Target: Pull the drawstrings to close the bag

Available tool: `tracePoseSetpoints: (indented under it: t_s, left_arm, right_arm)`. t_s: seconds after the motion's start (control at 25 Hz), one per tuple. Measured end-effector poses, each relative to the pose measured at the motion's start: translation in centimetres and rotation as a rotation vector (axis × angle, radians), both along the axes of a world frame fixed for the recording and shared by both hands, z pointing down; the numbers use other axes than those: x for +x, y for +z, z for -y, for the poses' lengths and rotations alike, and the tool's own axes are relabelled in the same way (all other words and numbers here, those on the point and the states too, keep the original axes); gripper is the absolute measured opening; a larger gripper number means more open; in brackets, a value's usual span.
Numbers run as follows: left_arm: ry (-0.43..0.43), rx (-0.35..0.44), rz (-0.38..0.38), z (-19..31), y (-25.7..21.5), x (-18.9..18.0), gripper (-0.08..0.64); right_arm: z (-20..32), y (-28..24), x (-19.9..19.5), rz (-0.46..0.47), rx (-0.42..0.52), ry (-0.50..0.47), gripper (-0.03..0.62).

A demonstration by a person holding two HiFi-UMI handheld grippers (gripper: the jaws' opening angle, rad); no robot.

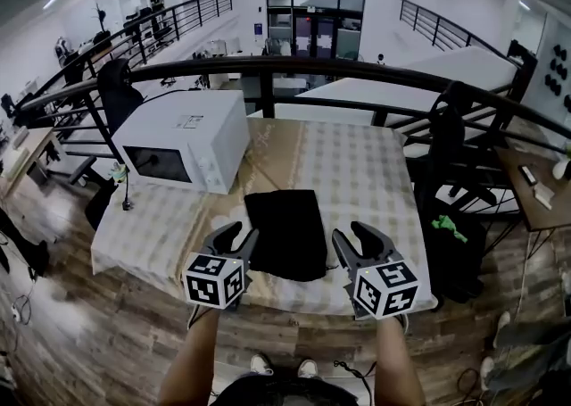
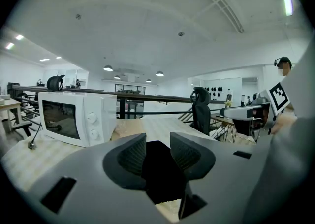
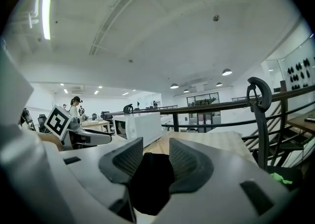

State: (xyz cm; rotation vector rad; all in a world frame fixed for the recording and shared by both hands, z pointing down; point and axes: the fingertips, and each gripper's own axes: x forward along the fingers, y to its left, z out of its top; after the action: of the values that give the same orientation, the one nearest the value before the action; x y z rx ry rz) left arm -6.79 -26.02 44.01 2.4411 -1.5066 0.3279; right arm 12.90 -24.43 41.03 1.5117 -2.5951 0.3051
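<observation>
A black drawstring bag lies flat on the checked tablecloth, near the table's front edge. I cannot make out its drawstrings. My left gripper hangs just left of the bag's near end, jaws apart and empty. On the bag's right side, my right gripper also stands open with nothing in it. In the left gripper view the bag shows dark beyond the left gripper. The right gripper view shows the bag past the gap of the right gripper.
A white microwave stands on the table's far left corner. A dark curved railing runs behind the table. A black office chair stands off the table's right side. Both of the person's forearms reach in over the front edge.
</observation>
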Motion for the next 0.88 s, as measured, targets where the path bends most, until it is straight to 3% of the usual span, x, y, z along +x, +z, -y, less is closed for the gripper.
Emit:
tracePoseSetpoints:
  t_s: [0.28,0.6,0.88]
  left_arm:
    - [0.073,-0.036,0.011,1.3,1.7,-1.3,0.152]
    - [0.168,-0.122,0.092,1.4,5.9,-2.5,0.152]
    - [0.263,-0.200,0.248,1.3,10.2,-4.1,0.164]
  right_arm:
    - [0.8,1.8,-2.0,-0.042,-0.035,-0.040,0.169]
    - [1.1,5.2,-2.7,-0.146,-0.096,-0.107,0.143]
    - [0.6,10.1,-2.1,-0.284,-0.197,-0.170,0.140]
